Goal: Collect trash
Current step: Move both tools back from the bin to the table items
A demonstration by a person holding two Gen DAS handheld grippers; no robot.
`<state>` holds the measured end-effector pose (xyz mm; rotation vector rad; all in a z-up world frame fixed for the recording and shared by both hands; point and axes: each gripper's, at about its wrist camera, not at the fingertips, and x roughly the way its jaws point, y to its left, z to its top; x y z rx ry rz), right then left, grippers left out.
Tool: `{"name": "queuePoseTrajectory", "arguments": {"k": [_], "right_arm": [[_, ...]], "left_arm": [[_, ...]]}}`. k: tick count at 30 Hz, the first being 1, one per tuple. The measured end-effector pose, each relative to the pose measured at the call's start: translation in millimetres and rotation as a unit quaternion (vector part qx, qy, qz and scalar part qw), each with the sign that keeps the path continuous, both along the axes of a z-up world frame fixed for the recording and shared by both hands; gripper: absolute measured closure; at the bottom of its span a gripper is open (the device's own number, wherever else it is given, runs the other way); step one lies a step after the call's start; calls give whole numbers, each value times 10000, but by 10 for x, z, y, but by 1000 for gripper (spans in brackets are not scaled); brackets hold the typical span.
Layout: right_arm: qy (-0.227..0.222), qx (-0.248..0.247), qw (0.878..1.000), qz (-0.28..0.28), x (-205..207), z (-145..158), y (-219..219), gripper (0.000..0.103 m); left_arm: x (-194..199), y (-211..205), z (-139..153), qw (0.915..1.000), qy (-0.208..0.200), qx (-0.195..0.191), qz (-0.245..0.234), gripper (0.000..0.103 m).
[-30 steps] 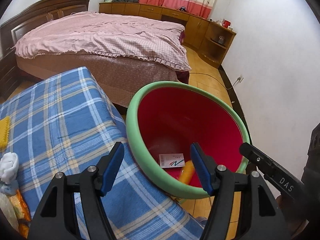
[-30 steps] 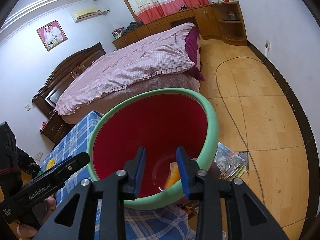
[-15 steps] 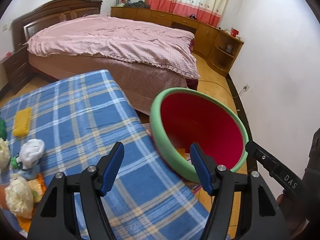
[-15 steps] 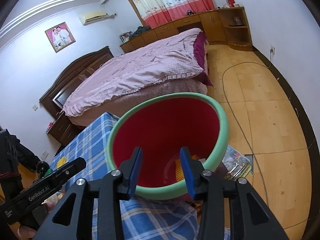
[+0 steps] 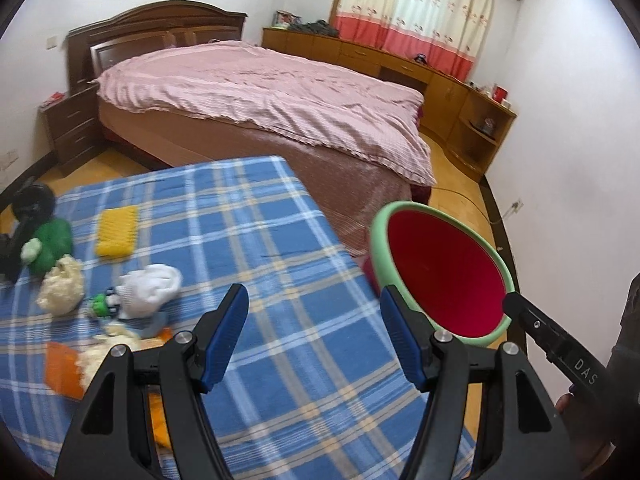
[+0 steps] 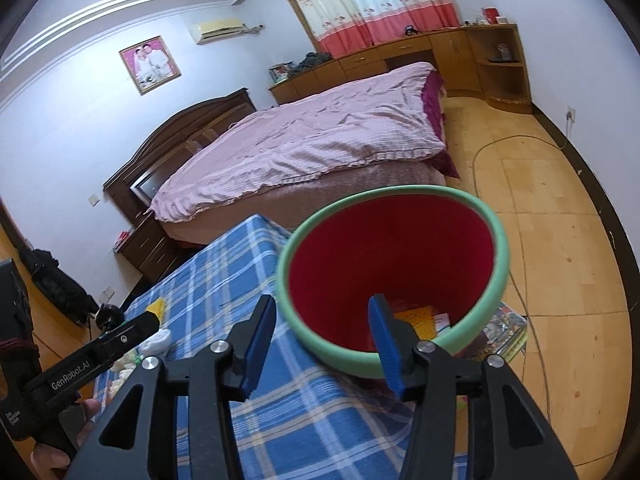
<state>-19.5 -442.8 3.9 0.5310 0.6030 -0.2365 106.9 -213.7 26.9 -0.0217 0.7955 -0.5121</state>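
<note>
Bin (image 6: pixel 394 276) ahead — hand-held gripper (image 6: pixel 324 344) empty.

blue plaid cloth (image 5: pixel 280 248) | yellow sponge (image 5: pixel 116 230), white sock (image 5: pixel 154 284), green toy (image 5: pixel 50 246) (tissue wads nearby)

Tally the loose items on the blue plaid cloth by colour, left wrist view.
Yellow: 1, yellow pad
Green: 2, large green lump, small green piece
White: 1, white crumpled cloth
Cream: 2, upper cream wad, lower cream wad
Orange: 1, orange wrapper
Total: 7
</note>
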Motion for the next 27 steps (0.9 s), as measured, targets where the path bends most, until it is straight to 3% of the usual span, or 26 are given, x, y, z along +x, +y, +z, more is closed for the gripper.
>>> {"name": "queuePoseTrajectory", "arguments": {"k": [12,27], "right_arm": [[-91,-106,9977,658,311,143,560,45],[34,-131,9899,1412,921,125,1233,42]], "left_arm": [[48,743,167,9966,-185,45,801,35],[376,1787,60,9811,-79,314,1909,35]]}}
